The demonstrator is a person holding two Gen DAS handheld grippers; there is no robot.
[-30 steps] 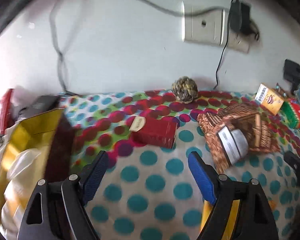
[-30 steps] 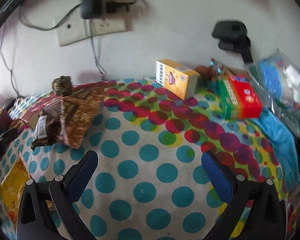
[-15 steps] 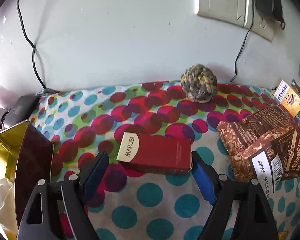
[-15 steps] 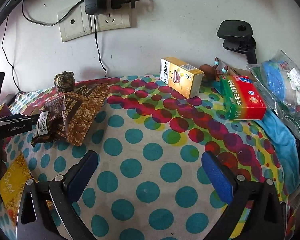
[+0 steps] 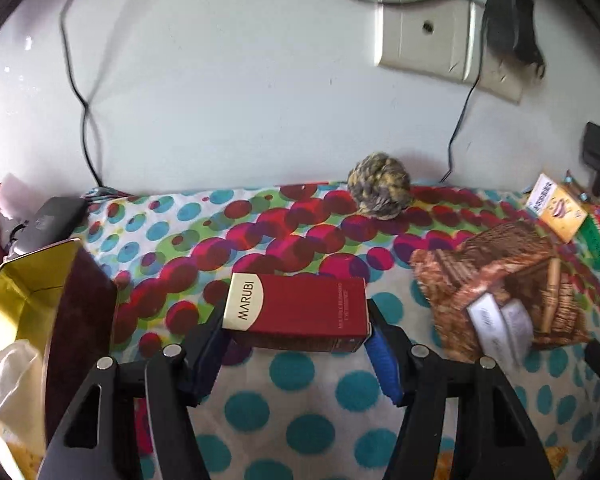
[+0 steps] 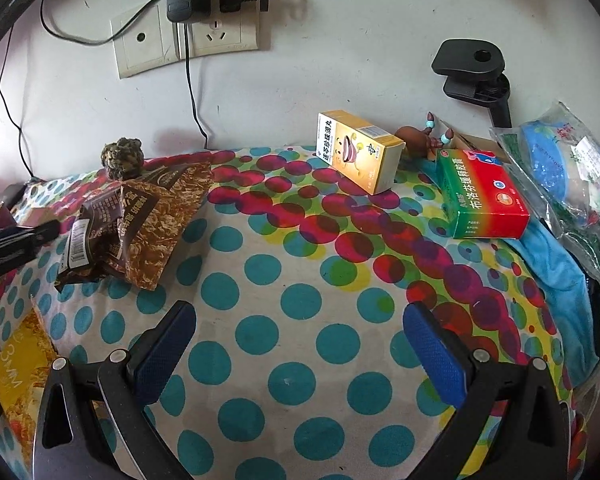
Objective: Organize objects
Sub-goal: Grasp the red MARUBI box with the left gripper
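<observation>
A dark red MARUBI box [image 5: 300, 310] lies flat on the dotted cloth, lengthwise between the fingertips of my left gripper [image 5: 296, 330]. Both blue pads stand right at the box's two ends; contact looks made or nearly made. My right gripper [image 6: 296, 344] is open and empty above the bare dotted cloth. A brown snack bag [image 5: 500, 300] lies right of the red box and also shows in the right wrist view [image 6: 136, 224]. A rope ball [image 5: 380, 190] sits by the wall.
An open gold-lined tin [image 5: 40, 320] stands at the left. A yellow box [image 6: 358, 150], a green-red box [image 6: 480, 196], a plastic bag [image 6: 560, 168] and a black clamp [image 6: 472, 72] sit at the right. A yellow packet [image 6: 16, 372] lies at the near left. Wall sockets [image 6: 188, 36] with cables are behind.
My left gripper moved forward to the red box, which now lies between its fingertips, and its jaws have narrowed onto the box's ends. My right gripper has hardly moved.
</observation>
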